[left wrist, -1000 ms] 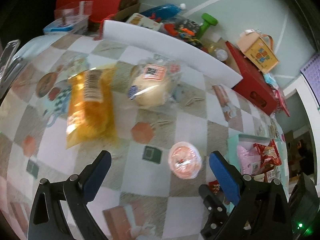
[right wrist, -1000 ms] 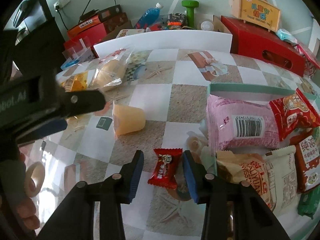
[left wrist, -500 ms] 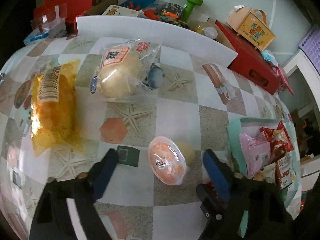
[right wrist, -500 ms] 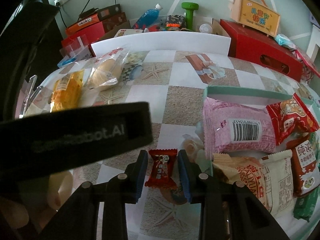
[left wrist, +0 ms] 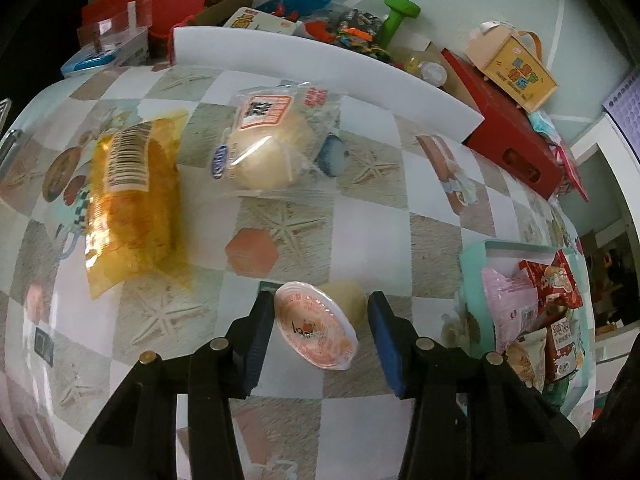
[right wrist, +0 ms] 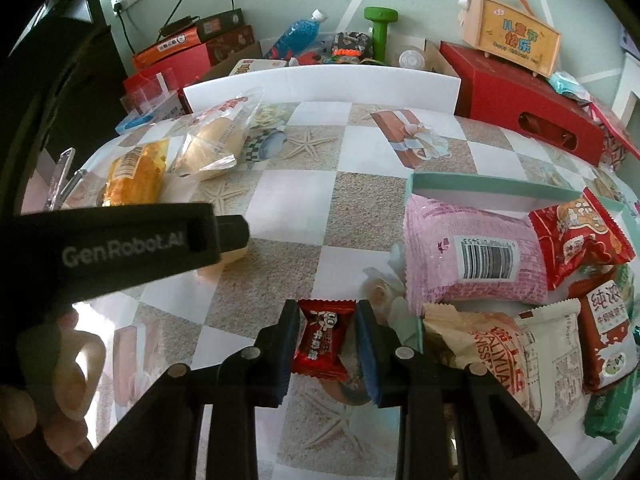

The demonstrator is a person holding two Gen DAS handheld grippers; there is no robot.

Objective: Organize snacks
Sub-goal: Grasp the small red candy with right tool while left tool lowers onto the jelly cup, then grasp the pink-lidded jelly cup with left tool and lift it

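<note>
A jelly cup with a pink lid lies on its side on the checked tablecloth. My left gripper is closing on it, and both blue pads touch its sides. In the right wrist view that gripper's black body crosses the left side and hides most of the cup. My right gripper is shut on a small red candy packet lying on the cloth. Just to its right stands a teal box filled with several snack packets. The same box shows at the right edge of the left wrist view.
A yellow packet and a bagged bun lie at the far left of the table. A white foam board lines the far edge, with a red box, a green dumbbell and other clutter behind. A hand holds the left gripper.
The left jaws came in from wide apart and closed around the jelly cup. The right jaws narrowed onto the red candy packet. The left gripper's body now crosses the right wrist view.
</note>
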